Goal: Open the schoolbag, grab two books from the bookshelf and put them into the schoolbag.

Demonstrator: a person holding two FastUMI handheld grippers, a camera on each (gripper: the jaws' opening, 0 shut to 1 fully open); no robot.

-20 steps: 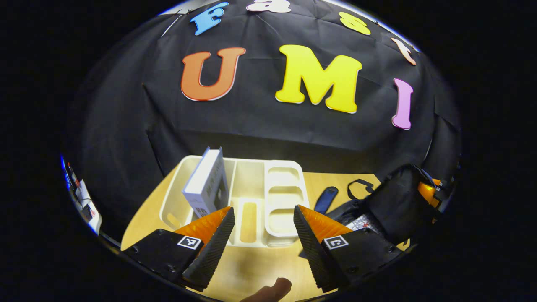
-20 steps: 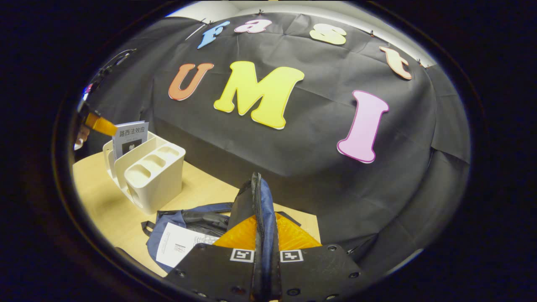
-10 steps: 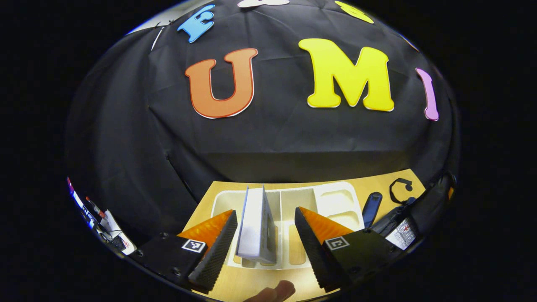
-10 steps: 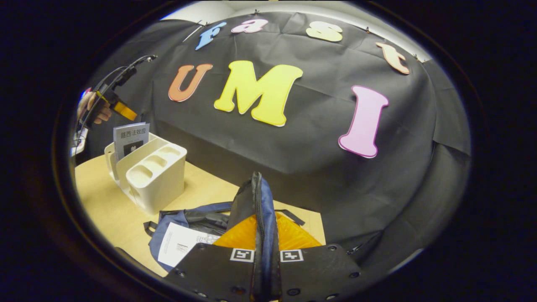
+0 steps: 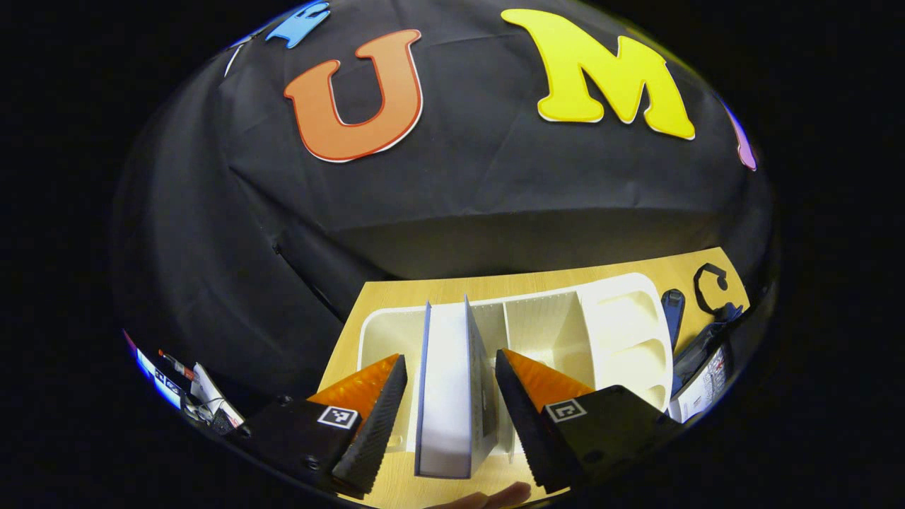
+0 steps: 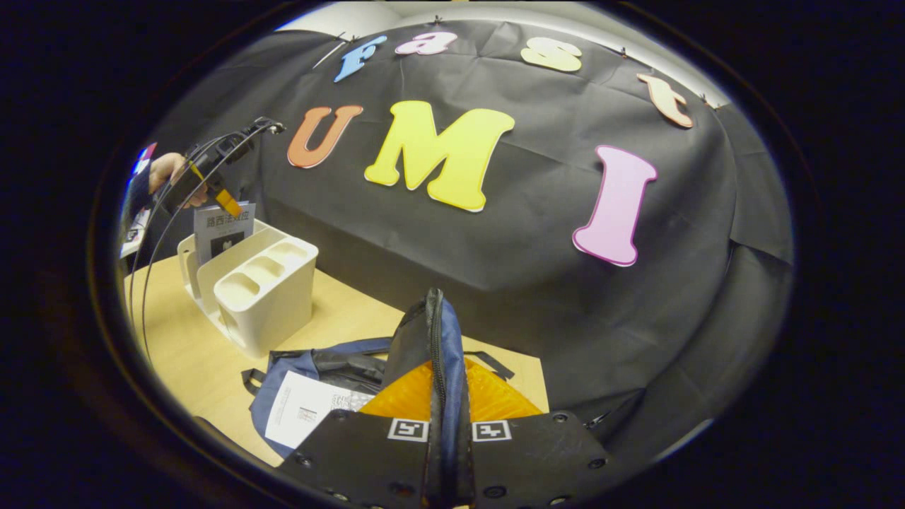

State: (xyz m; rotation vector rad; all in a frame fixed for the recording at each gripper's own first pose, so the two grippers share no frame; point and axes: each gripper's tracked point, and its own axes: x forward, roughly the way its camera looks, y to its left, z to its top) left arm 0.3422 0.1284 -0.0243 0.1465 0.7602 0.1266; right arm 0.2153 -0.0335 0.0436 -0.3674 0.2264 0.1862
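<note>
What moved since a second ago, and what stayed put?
The left gripper swung over the bookshelf and came down, so its open fingers now sit either side of the upright book, not yet squeezing it. The right gripper stayed shut on the schoolbag flap, with one book already inside.

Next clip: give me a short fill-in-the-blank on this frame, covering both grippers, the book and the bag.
1. The left gripper is open, with an upright ____ between its fingers.
2. The right gripper is shut on the schoolbag's flap, holding the bag ____.
3. The remaining book stands in the white ____ on the table.
4. A book already lies in the ____.

Missing words: book; open; bookshelf; schoolbag
</note>
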